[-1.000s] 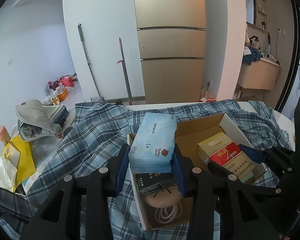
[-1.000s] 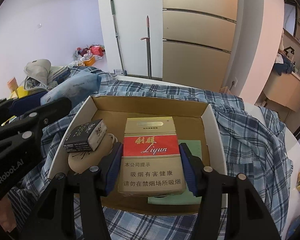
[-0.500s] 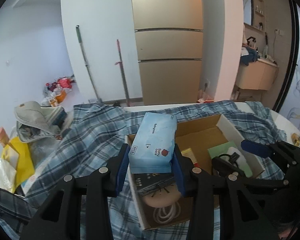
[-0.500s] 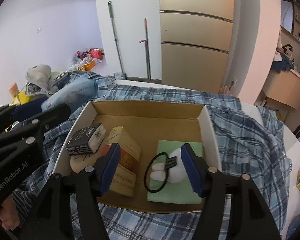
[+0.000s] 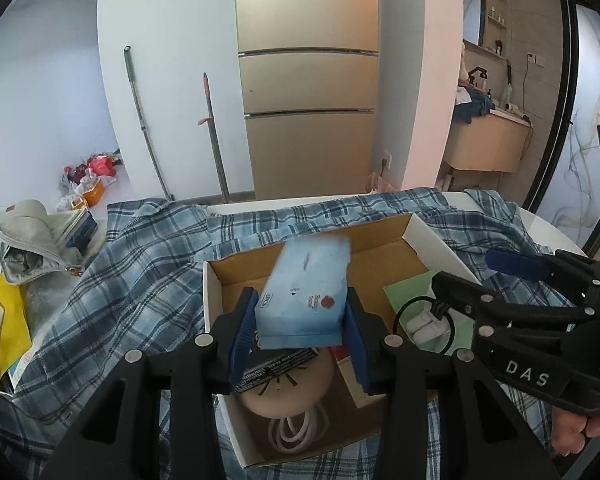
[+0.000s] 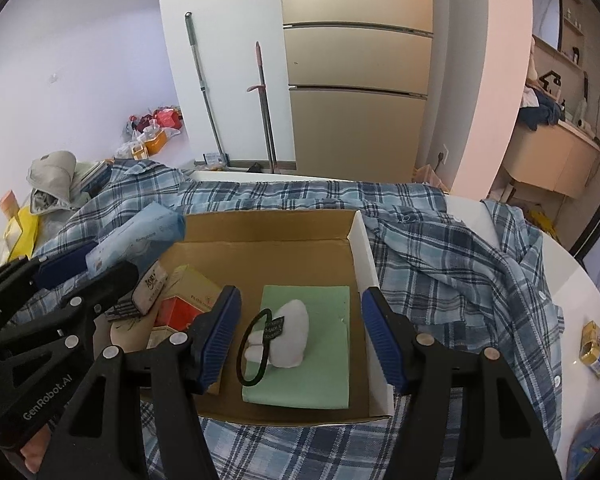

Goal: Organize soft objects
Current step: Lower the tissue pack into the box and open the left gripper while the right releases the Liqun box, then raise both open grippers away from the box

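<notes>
My left hand-held gripper pinched the blue tissue pack above the left part of the cardboard box. My right hand-held gripper, jaws just widened and spread, gripped nothing; the white sock bundle lay between them on the green pad.

White worktop, round-edged, largely covered by a blue plaid shirt spread flat and rumpled. An open cardboard box sits on the shirt, directly below and ahead of both sets of jaws. To the right of the right-hand jaws, on bare worktop, lies a small gold and blue packet. At the lower right edge, a blue patterned item, unidentifiable.
</notes>
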